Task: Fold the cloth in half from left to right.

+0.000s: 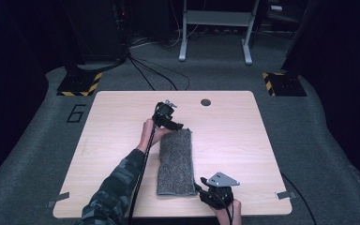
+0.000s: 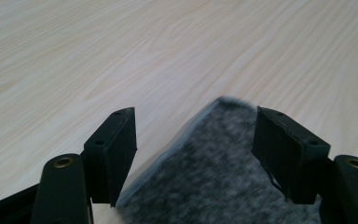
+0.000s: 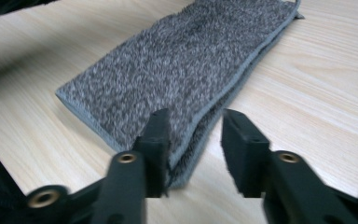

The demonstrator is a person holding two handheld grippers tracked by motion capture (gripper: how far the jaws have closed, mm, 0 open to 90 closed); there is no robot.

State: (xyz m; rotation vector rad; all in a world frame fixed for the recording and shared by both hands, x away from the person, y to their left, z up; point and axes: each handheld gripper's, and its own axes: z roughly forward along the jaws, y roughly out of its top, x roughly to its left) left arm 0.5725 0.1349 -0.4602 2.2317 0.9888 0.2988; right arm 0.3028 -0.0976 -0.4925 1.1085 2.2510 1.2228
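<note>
Here we note the folded grey towel flat on the bench; left gripper fingers apart over its far corner, right gripper fingers apart at its near corner.

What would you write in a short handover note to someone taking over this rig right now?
Left gripper: open, jaws astride the far corner of the towel, not clamped.
Right gripper: open, at the towel's near right corner; one jaw is at the folded edge, the other over bare table.
Towel: grey, folded into a long strip, lying flat mid-table, lengthwise away from the person.
Done: it looks folded once lengthwise, judging by the doubled edge.
Left: probably grip both ends and fold it again; nothing is held yet.
</note>
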